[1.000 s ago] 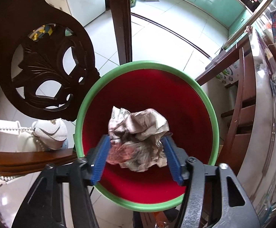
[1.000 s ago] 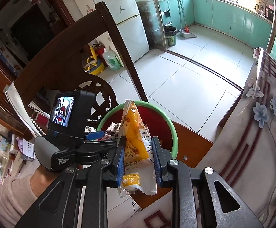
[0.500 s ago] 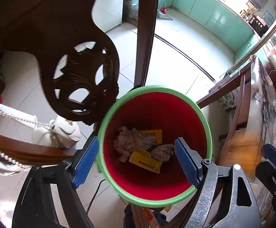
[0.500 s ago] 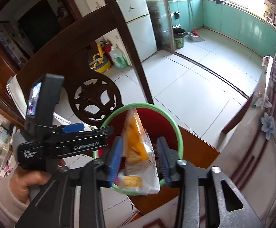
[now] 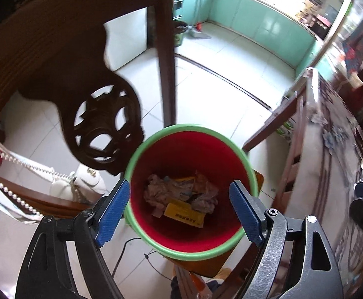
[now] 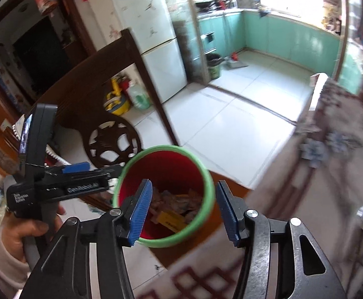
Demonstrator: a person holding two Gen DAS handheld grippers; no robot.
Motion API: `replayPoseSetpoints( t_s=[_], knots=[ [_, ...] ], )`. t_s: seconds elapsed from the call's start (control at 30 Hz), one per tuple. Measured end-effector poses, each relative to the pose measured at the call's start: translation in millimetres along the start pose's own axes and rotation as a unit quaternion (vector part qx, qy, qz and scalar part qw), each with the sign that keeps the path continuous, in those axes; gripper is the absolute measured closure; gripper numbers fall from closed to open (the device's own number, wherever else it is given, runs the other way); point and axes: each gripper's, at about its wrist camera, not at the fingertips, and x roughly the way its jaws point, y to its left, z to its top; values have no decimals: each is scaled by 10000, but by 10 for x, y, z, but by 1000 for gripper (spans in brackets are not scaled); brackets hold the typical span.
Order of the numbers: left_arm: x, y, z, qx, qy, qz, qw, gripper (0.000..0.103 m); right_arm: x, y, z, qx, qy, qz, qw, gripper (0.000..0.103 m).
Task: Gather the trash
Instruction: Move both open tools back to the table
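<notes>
Left wrist view: the bin [image 5: 191, 189] stands on white floor tiles [image 5: 221, 79] beside a dark chair [image 5: 101, 114]. Both the left hand-held gripper [image 5: 179, 211] and the right hand-held gripper [image 6: 183, 211] gape wide, empty, above the bin.

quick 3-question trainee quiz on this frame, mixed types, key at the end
1. True or false: the right hand-held gripper holds a wrapper.
2. The red bin has a rim of which colour? A) blue B) green C) white
3. Fill in: crumpled paper and a yellow packet lie ___ the bin.

Key: 1 false, both it and the left hand-held gripper are open and empty; 2 B; 3 inside.
</notes>
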Motion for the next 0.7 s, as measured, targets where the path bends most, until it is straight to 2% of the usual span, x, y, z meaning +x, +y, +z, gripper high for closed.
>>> replayPoseSetpoints(
  t_s=[0.33,0.7],
  knots=[
    [-137,-858,-152,634,-13,-395,9972,22,-933,-919,-374,341,-399,-965,9939,50],
    [-382,-1697,-609,1189,66,-552,9913,22,-1680,-2082,-889,969,-533,-1492,9826,50]
  ],
)
